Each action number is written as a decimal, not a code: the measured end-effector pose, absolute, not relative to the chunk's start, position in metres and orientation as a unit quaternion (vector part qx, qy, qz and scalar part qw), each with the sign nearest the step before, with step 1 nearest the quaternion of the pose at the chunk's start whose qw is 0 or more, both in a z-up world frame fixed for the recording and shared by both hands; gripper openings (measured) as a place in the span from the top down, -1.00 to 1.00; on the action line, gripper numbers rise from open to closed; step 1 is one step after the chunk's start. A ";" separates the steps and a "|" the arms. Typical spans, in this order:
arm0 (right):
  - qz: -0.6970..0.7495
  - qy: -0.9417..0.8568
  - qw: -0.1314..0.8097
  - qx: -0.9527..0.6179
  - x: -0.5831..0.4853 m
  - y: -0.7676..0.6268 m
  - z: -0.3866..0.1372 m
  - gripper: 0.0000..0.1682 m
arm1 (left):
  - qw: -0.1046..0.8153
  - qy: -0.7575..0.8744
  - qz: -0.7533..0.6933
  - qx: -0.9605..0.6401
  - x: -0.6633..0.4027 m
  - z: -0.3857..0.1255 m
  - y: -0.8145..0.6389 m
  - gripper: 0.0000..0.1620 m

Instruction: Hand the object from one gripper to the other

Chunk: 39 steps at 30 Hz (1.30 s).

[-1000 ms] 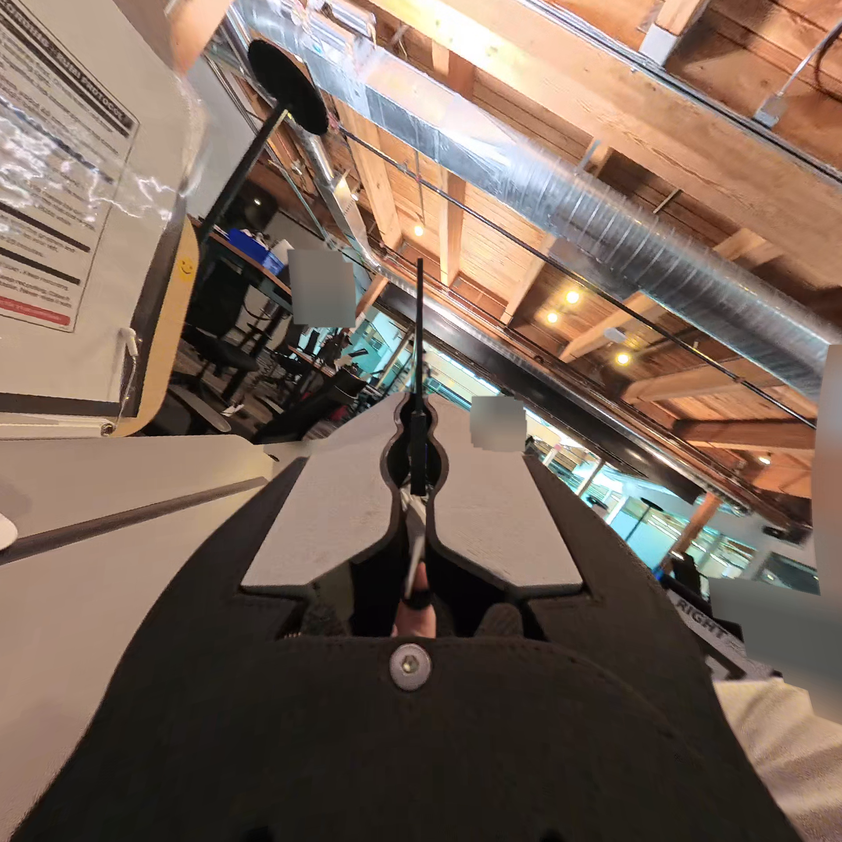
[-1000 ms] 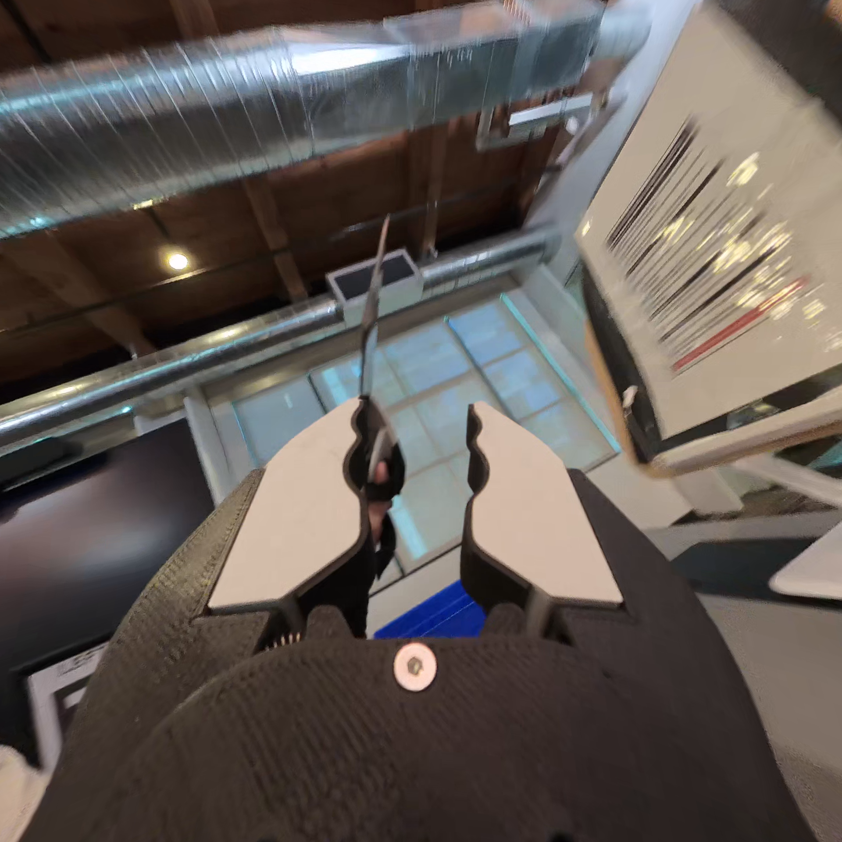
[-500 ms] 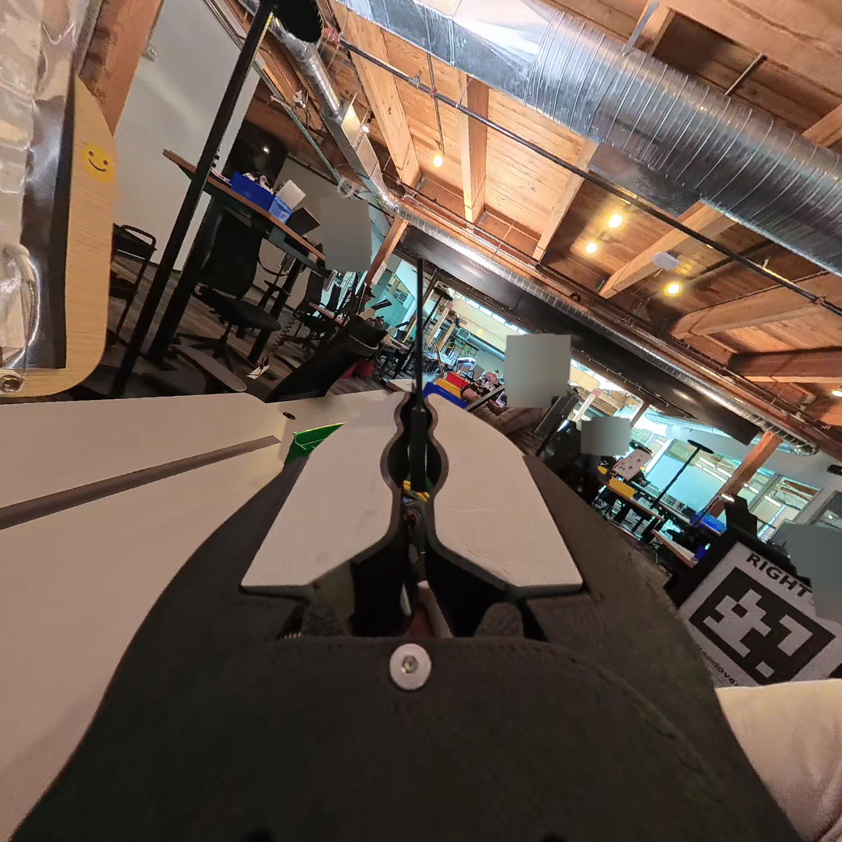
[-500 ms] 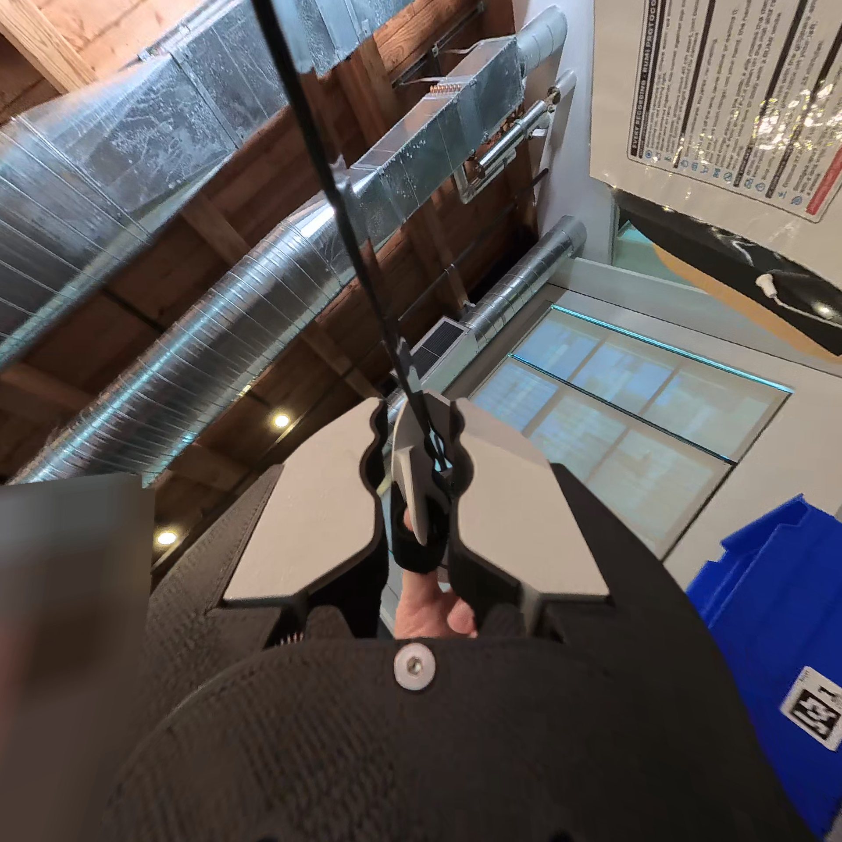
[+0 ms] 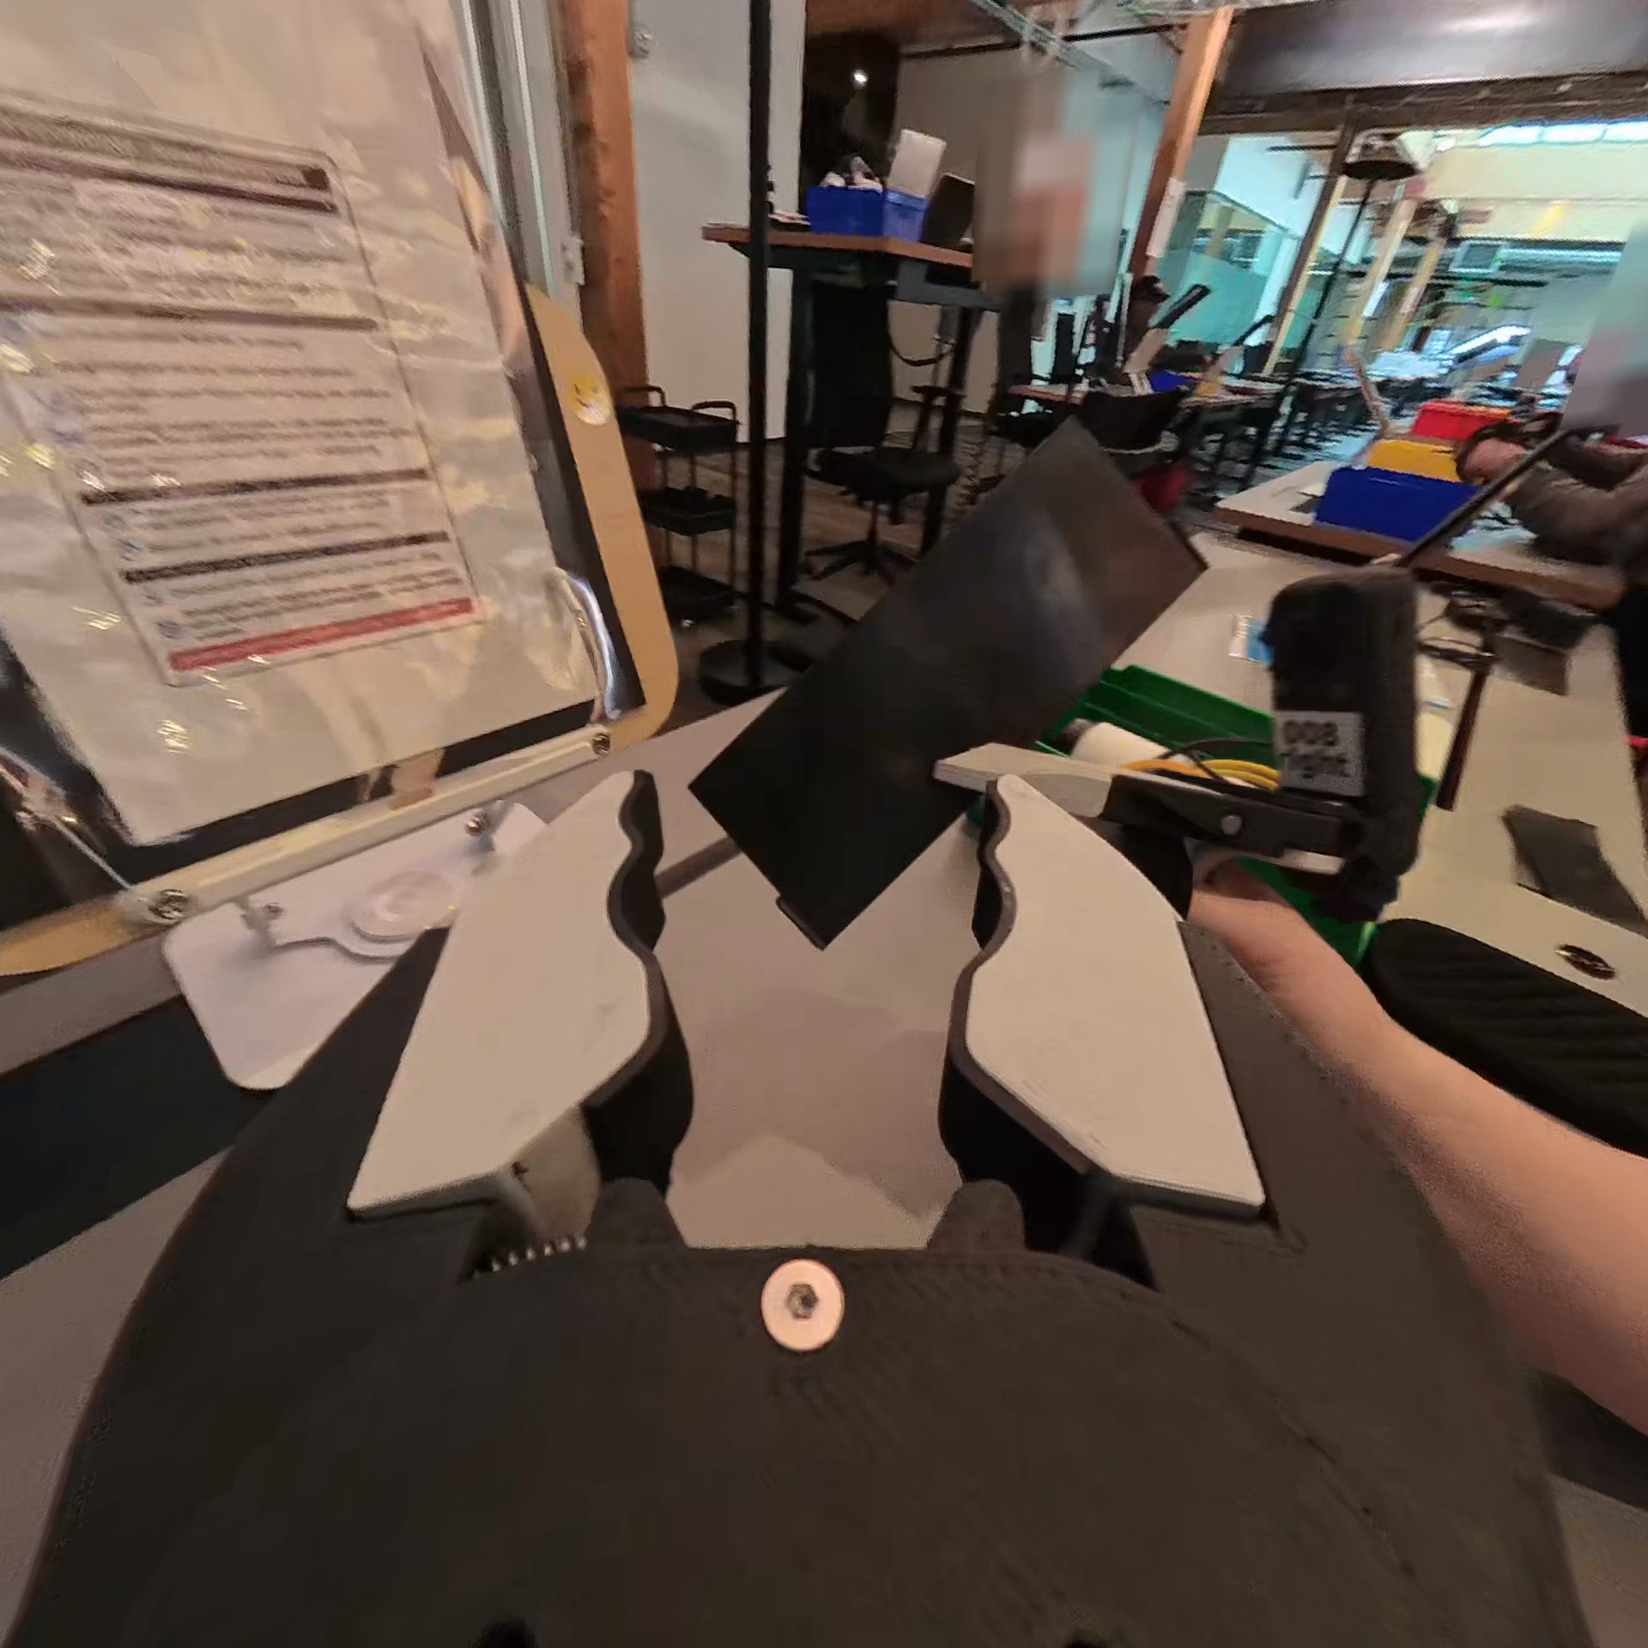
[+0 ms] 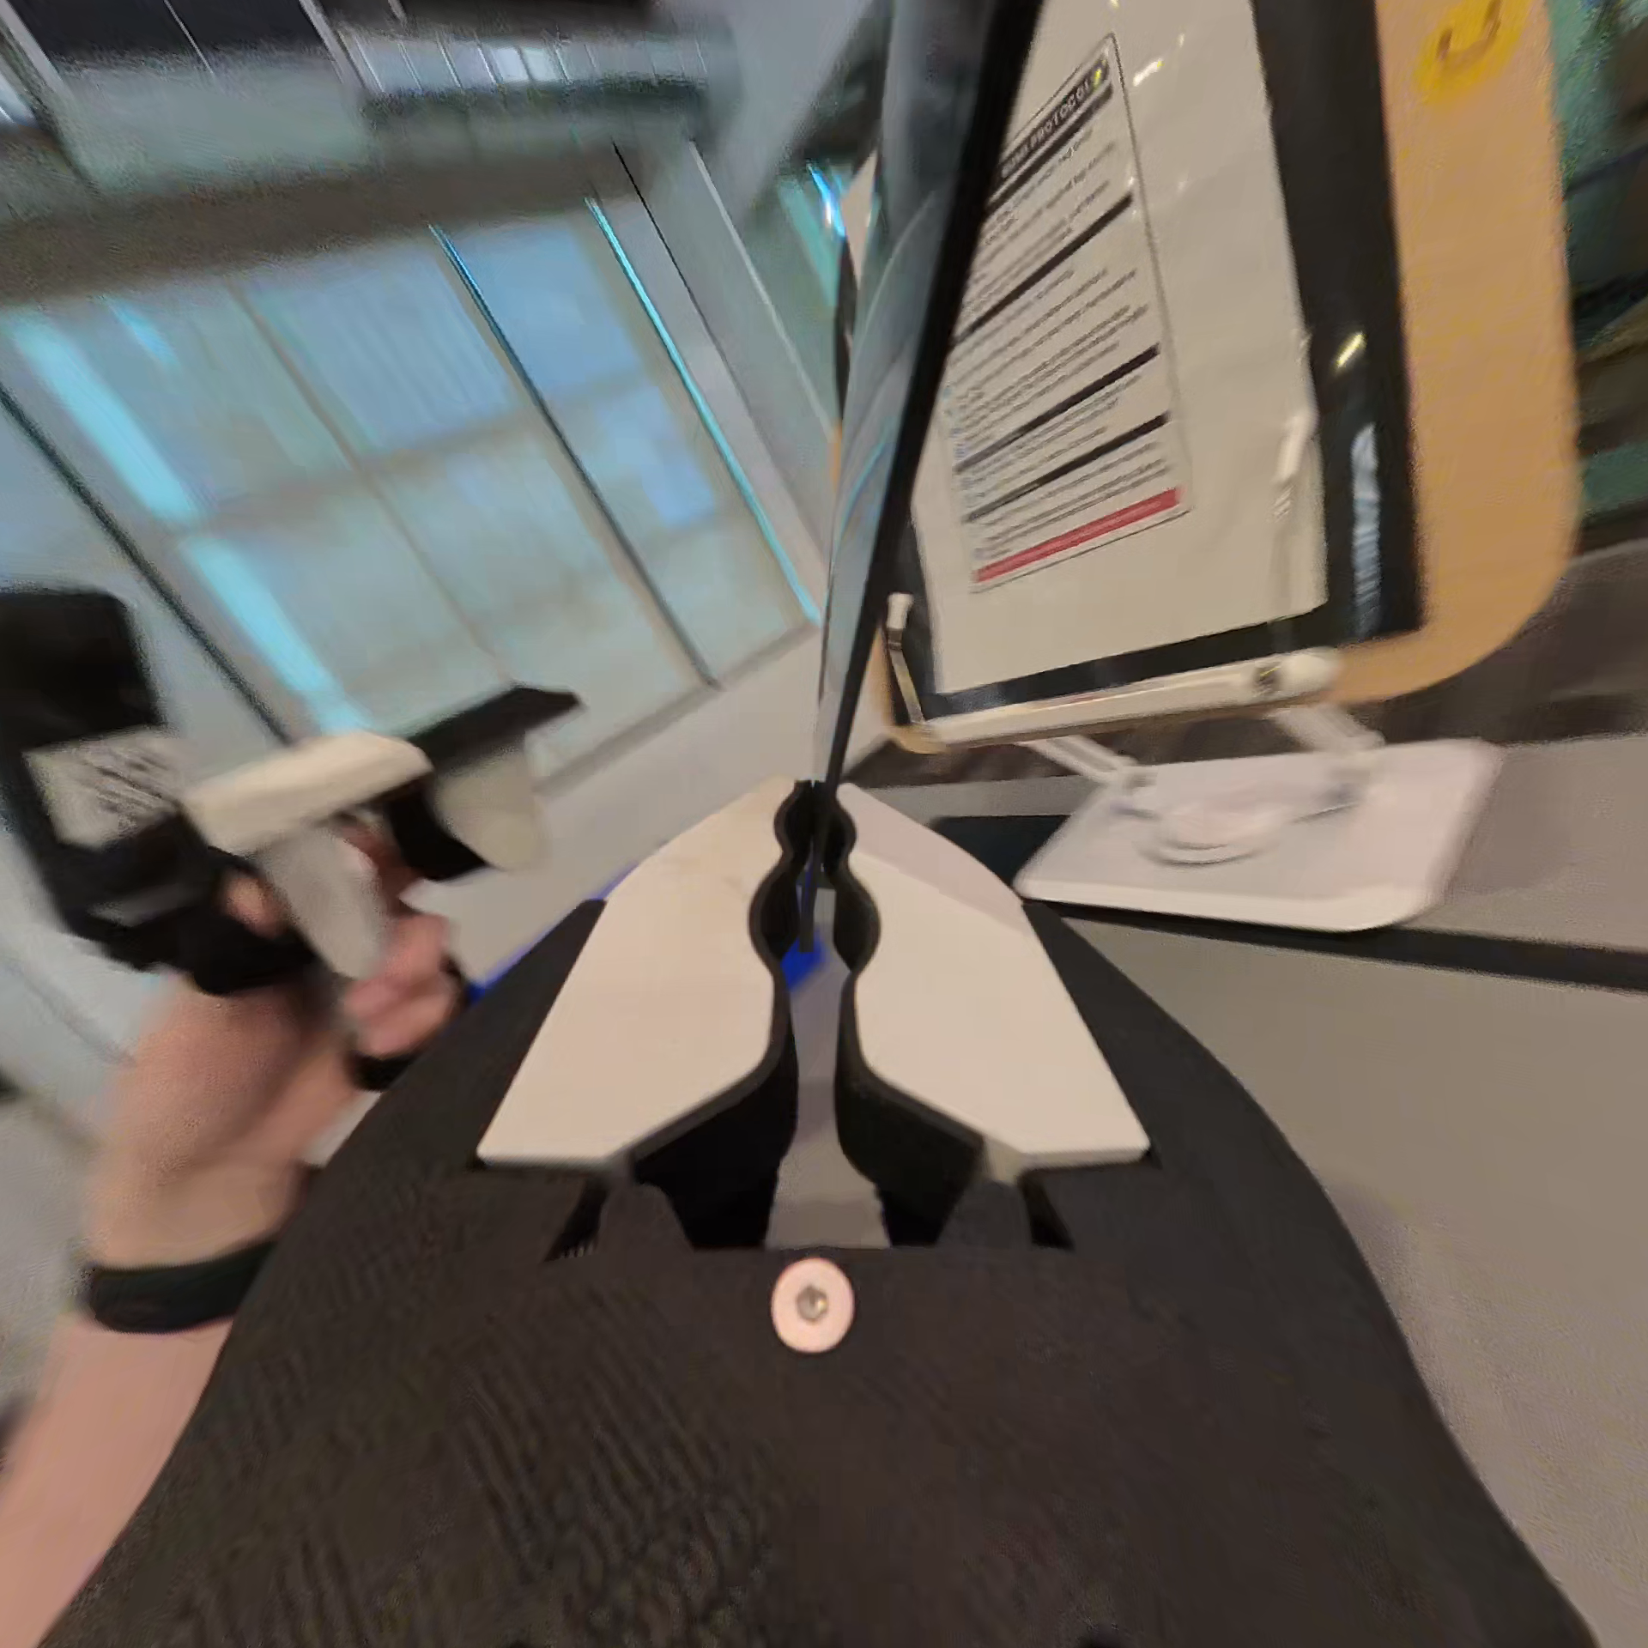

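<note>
An open-plan workshop or lab is showing itself here: standing tables (image 5: 838, 245) and office chairs (image 5: 878, 482) are filling the room, coloured storage bins (image 5: 1391, 504) are sitting about, and a laminated instruction sheet (image 5: 241, 428) is standing nearby.

The right wrist view is smeared by motion blur: the left gripper (image 6: 428, 803) and the hand (image 6: 267, 1070) holding it are soft, so its jaw spacing is unreadable there. The black sheet (image 6: 901, 374) runs off the top edge. In the left wrist view, the sheet's corner hides inside the right gripper (image 5: 959, 771). The laminated page (image 5: 241, 419) is glare-washed and cropped at left.
</note>
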State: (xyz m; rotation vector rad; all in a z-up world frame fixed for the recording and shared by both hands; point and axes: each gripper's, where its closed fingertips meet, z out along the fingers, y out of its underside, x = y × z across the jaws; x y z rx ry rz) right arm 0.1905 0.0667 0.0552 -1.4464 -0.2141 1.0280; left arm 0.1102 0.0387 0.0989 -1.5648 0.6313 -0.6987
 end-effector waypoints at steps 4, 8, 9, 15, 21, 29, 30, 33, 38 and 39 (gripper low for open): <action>0.279 -0.174 0.661 -0.674 0.193 0.067 0.053 0.96 | 0.648 0.269 -0.244 -0.670 0.117 0.110 0.031 -0.03; 0.157 -0.201 0.654 -0.712 0.189 0.070 0.039 0.97 | 0.667 0.235 -0.148 -0.691 0.122 0.104 0.033 -0.21; 0.132 -0.207 0.656 -0.714 0.187 0.070 0.037 0.96 | 0.672 0.233 -0.140 -0.689 0.128 0.103 0.031 -0.23; 0.007 -0.231 0.701 -0.675 0.173 0.061 0.043 0.98 | 0.684 0.236 -0.135 -0.677 0.158 0.091 0.025 -0.22; -0.060 -0.230 0.744 -0.625 0.161 0.047 0.060 0.98 | 0.715 0.218 -0.178 -0.640 0.155 0.106 0.019 -0.08; -0.101 -0.226 0.762 -0.598 0.147 0.038 0.061 0.78 | 0.737 0.212 -0.243 -0.594 0.150 0.120 0.007 0.95; -0.096 -0.234 0.765 -0.592 0.142 0.037 0.061 0.58 | 0.740 0.213 -0.243 -0.589 0.145 0.123 0.008 0.97; -0.038 -0.273 0.778 -0.564 0.126 0.026 0.063 0.45 | 0.742 0.210 -0.250 -0.586 0.124 0.134 0.013 0.98; 0.087 -0.336 0.777 -0.525 0.119 0.012 0.074 0.50 | 0.716 0.246 -0.308 -0.577 0.087 0.149 0.016 1.00; 0.128 -0.350 0.761 -0.531 0.120 0.011 0.074 0.55 | 0.701 0.262 -0.334 -0.573 0.083 0.150 0.013 0.99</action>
